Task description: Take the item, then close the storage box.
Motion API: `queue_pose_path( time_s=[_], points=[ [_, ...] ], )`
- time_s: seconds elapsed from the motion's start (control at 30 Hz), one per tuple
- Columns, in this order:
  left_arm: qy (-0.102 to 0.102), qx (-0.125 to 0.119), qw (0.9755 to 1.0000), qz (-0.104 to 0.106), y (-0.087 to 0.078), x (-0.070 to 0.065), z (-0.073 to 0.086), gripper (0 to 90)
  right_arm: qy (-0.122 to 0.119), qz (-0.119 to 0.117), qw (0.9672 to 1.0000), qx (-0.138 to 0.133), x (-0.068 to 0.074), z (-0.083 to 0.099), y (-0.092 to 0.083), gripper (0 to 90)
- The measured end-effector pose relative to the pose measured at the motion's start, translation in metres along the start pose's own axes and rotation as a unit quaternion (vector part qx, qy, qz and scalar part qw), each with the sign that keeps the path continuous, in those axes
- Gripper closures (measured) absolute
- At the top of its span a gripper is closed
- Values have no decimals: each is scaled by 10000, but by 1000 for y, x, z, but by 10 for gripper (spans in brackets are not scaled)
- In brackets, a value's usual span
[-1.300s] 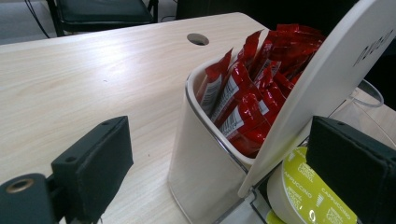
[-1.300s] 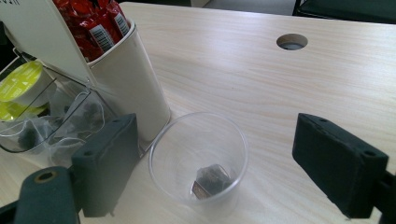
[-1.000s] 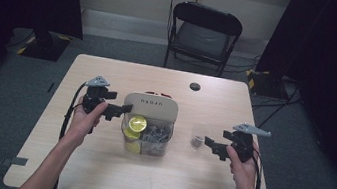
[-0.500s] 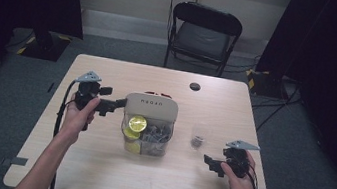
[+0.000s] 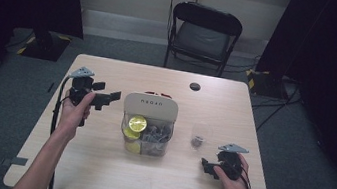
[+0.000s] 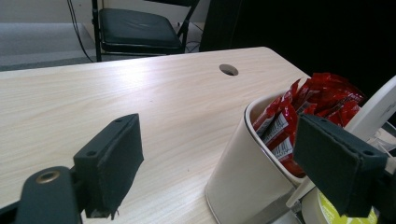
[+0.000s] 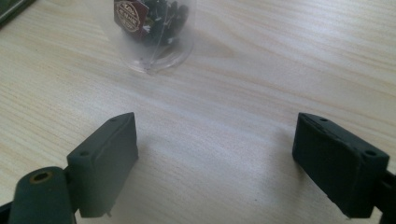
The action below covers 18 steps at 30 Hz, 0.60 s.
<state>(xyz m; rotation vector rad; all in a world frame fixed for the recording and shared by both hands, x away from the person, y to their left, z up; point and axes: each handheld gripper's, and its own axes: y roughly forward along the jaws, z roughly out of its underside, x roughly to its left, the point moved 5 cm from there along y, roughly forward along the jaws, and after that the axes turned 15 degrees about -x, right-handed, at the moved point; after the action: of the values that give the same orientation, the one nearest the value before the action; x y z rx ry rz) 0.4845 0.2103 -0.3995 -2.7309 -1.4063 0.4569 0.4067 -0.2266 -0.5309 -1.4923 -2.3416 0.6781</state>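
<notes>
A clear organizer box (image 5: 146, 136) with a cream top panel stands at mid-table. It holds a yellow-lidded tub (image 5: 137, 122) and red sachets (image 6: 308, 100) in a cream cup (image 6: 238, 168). My left gripper (image 5: 106, 93) hovers just left of the box and points at it. Its jaws have just been closing and stand open with nothing between the pads (image 6: 112, 163). My right gripper (image 5: 205, 167) sits low over the table at the front right, open, with bare wood between its pads (image 7: 107, 158). Ahead of it stands a clear cup (image 7: 154, 32) of dark pieces.
A round cable hole (image 5: 195, 86) lies in the table's far part. A black folding chair (image 5: 205, 34) stands behind the far edge. Bare wood stretches left of the box and along the near edge between the forearms.
The right gripper has sunk toward the table and come nearer the front edge. The left gripper has drawn back slightly from the box.
</notes>
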Motion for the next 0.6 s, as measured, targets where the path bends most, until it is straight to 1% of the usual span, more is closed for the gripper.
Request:
queue_pose_path(
  time_s=[0.07,0.13,0.17,0.23,0.27,0.3,0.33,0.4,0.5,0.6],
  points=[
    [120,-129,9998,77,1,-3,-1,156,8,8,9999,-143,0,2,0,125],
    [210,-167,9996,2,4,-5,-1,156,-7,5,9999,-170,0,2,0,125],
    [230,-116,9997,-24,5,-5,0,157,-12,6,9999,-170,0,2,0,124],
    [161,-24,9998,78,9,-6,3,156,-5,9,9998,-174,0,2,0,124],
    [187,40,9998,81,11,-6,5,156,-9,9,9998,-176,0,2,0,124],
    [167,26,9998,99,12,-8,6,156,-8,12,9998,-181,0,2,0,122],
    [206,59,9997,135,12,-9,6,157,-1,19,9998,-182,0,2,0,121],
    [269,7,9995,134,12,-10,5,179,12,25,9998,-191,0,2,1,120],
    [190,53,9996,194,11,-11,6,193,26,29,9998,-205,1,2,2,117],
    [198,79,9996,208,10,-11,6,210,20,35,9997,-241,0,2,2,117]
  ],
)
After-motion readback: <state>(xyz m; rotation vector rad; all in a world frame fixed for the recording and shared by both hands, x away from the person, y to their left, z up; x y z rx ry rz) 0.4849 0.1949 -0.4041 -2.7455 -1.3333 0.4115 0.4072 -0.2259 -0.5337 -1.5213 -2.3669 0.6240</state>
